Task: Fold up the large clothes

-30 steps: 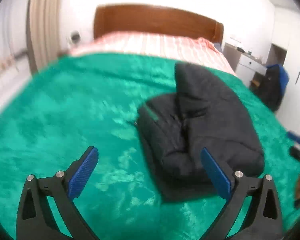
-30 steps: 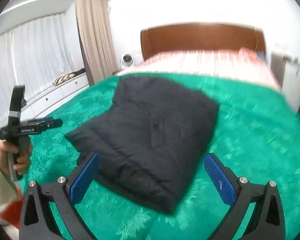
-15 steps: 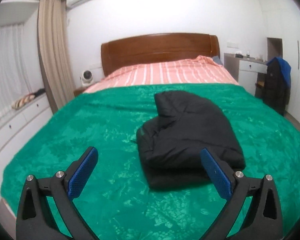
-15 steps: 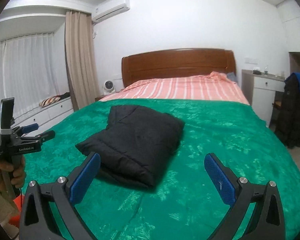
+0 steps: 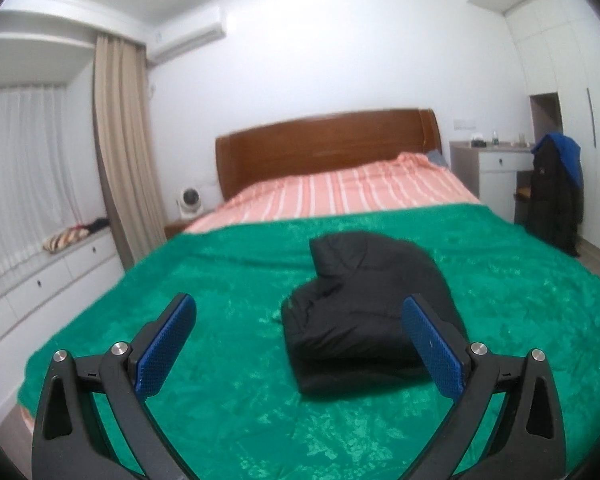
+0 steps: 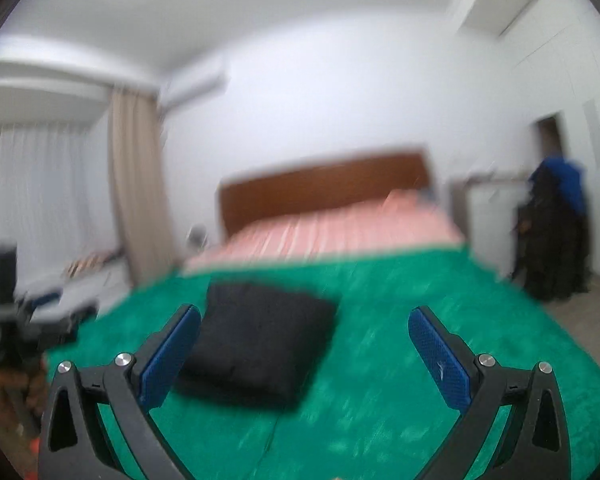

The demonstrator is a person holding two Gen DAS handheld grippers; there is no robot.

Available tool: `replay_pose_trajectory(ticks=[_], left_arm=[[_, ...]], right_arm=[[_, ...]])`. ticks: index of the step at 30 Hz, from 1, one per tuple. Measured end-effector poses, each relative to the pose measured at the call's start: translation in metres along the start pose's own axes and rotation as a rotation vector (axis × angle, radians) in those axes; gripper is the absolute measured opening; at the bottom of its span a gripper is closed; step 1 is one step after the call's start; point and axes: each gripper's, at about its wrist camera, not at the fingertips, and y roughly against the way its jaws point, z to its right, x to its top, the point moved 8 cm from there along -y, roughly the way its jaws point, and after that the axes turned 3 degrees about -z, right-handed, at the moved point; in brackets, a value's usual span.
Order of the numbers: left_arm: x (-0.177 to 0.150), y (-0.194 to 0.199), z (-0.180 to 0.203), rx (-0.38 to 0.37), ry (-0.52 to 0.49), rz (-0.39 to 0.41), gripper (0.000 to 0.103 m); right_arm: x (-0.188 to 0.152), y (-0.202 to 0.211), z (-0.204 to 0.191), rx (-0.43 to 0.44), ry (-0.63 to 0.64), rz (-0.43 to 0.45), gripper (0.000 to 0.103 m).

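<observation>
Green blanket (image 5: 220, 288), one folded jacket (image 5: 364, 312)

Black jacket (image 5: 364, 312) folded compact; lying on bed

Both grippers, left gripper (image 5: 300, 344) and right gripper (image 6: 304, 350), show black forked frames, silver screws, blue textured pads (image 5: 166, 344).

A matt black padded cloth jacket (image 5: 364, 312) lies on a plushy green blanket (image 5: 220, 280); the headboard (image 5: 324, 148) is glossy wood.
</observation>
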Motion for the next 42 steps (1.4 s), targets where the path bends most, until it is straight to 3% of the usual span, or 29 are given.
replay_pose_trajectory(ticks=[2,3,6,10,14,17,21,27,35,42], left_arm=[[0.001,0.013,-0.001,-0.003,0.006,0.036,0.103],[0.000,0.019,-0.002,-0.009,0.011,0.042,0.103],[-0.016,0.026,0.001,-0.036,0.029,0.007,0.103],[-0.045,0.023,0.009,-0.044,0.044,-0.057,0.103],[-0.074,0.017,0.021,-0.016,0.022,-0.135,0.103],[-0.089,0.017,0.031,-0.045,0.004,-0.169,0.103],[-0.098,0.014,0.038,-0.090,0.019,-0.223,0.103],[-0.094,0.015,0.030,-0.091,0.056,-0.235,0.103],[-0.101,0.008,0.017,-0.005,0.056,-0.300,0.103],[-0.084,0.014,0.015,0.025,0.029,-0.235,0.103]], right_arm=[[0.011,0.025,0.005,-0.102,0.008,0.145,0.103],[0.011,0.028,0.004,-0.135,0.022,0.148,0.103],[-0.013,0.017,-0.005,-0.120,0.061,-0.024,0.103],[-0.054,0.025,-0.015,-0.058,0.037,-0.066,0.103],[-0.098,0.018,-0.023,-0.003,0.030,-0.210,0.103],[-0.117,0.016,-0.032,0.042,0.041,-0.291,0.103],[-0.124,0.016,-0.042,0.069,0.049,-0.318,0.103],[-0.132,0.012,-0.048,0.037,0.074,-0.367,0.103],[-0.152,0.012,-0.048,0.030,0.075,-0.456,0.103],[-0.143,0.014,-0.043,0.025,0.077,-0.489,0.103]])
